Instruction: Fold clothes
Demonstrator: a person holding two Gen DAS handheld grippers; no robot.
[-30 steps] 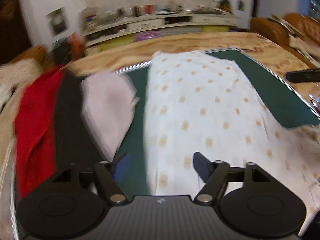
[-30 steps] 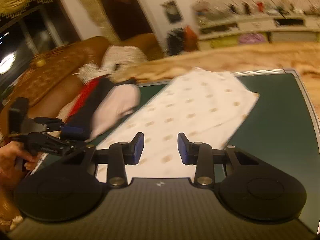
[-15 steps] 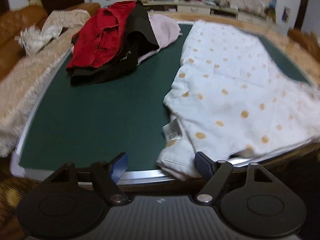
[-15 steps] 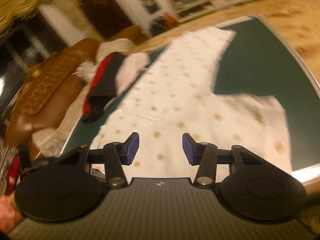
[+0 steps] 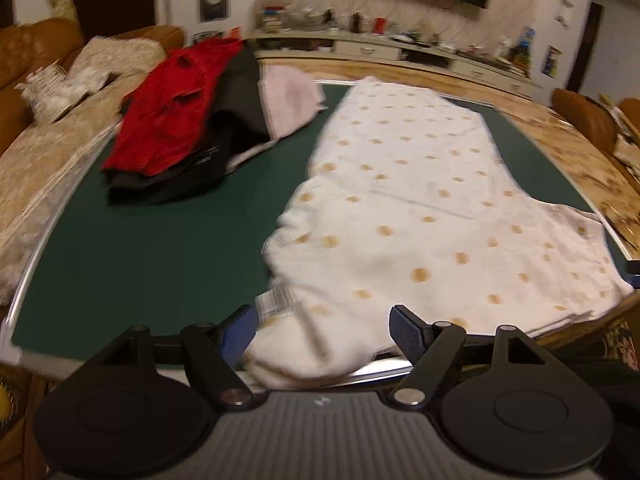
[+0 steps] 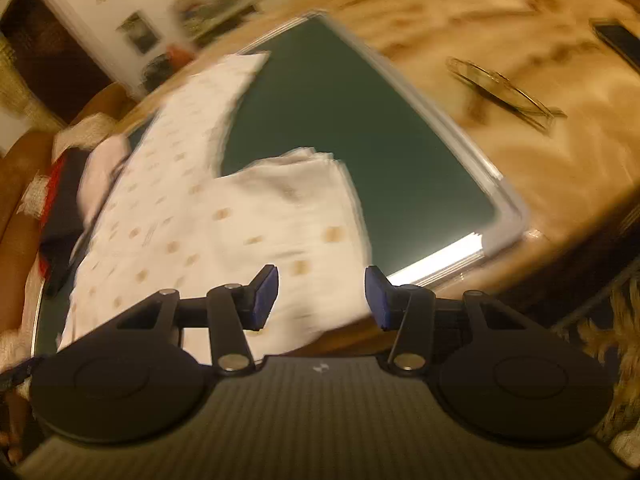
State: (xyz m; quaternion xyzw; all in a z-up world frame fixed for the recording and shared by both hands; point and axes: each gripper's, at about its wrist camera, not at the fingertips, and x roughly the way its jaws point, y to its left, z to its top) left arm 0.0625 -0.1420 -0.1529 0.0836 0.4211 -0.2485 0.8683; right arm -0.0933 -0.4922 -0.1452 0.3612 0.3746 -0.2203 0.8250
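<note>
A white garment with tan dots (image 5: 416, 208) lies spread on the green mat (image 5: 152, 240), its near end hanging over the mat's front edge. A care label (image 5: 274, 300) shows at that near end. My left gripper (image 5: 324, 330) stands open just in front of the hanging end, nothing between its fingers. In the right wrist view the same garment (image 6: 224, 224) lies blurred, with one part folded toward the mat's right side. My right gripper (image 6: 320, 296) is open over the garment's near right corner and holds nothing.
A pile of red (image 5: 168, 116), black (image 5: 236, 92) and pale pink (image 5: 288, 96) clothes sits at the mat's far left. A fringed beige throw (image 5: 44, 148) covers the sofa on the left. Eyeglasses (image 6: 500, 88) and a dark remote (image 6: 618, 40) lie on the wooden table right of the mat.
Both cameras have swung back from the garment's far side to its near end. My right gripper has opened wider and turned toward the mat's right corner. The garment has stayed flat.
</note>
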